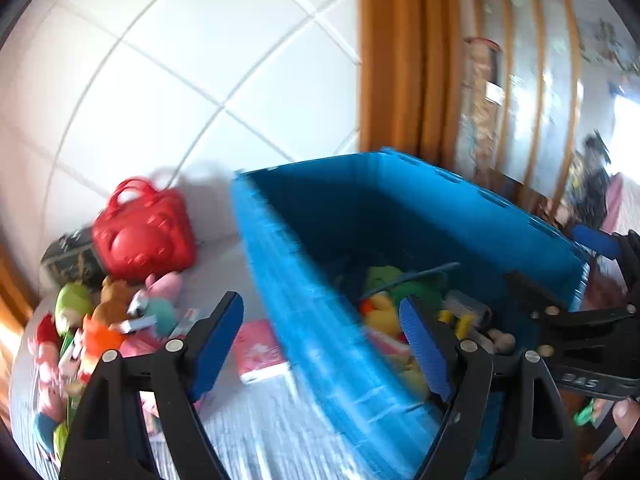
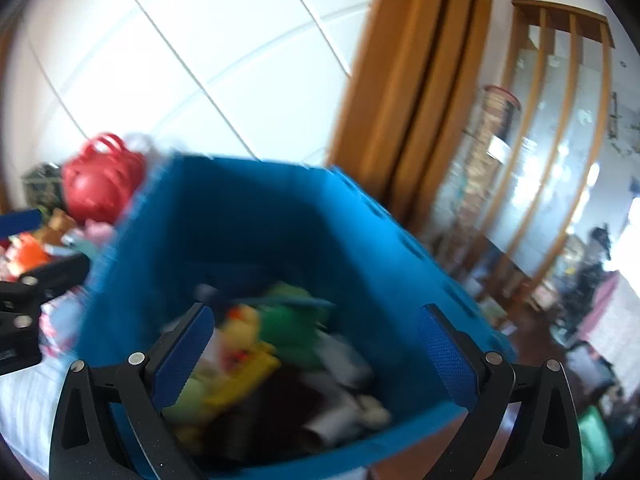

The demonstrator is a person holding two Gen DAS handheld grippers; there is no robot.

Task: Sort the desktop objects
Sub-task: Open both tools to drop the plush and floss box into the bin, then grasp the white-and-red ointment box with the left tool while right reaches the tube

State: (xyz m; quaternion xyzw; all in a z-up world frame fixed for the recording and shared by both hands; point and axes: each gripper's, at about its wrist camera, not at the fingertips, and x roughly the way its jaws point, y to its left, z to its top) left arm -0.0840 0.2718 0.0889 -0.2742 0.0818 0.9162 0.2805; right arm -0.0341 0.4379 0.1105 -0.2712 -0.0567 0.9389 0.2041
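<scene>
A blue plastic bin (image 1: 400,208) stands on a white-covered surface and holds a jumble of toys, among them a yellow plush (image 1: 384,312) and a green plush (image 2: 296,324). My left gripper (image 1: 320,344) is open, and its fingers frame the bin's near left wall without pressing on it. It shows at the left edge of the right wrist view as well, left gripper (image 2: 36,246). My right gripper (image 2: 316,356) hangs wide open over the bin's contents with nothing between its pads, and it appears again as right gripper (image 1: 560,264). Both views are blurred.
Left of the bin lie a red handbag (image 1: 144,232), a heap of plush toys (image 1: 100,320) and a pink flat box (image 1: 260,352) on the cloth. A white tiled wall (image 1: 180,80) is behind, with an orange curtain (image 2: 400,100) and a glass-fronted cabinet (image 2: 540,160) to the right.
</scene>
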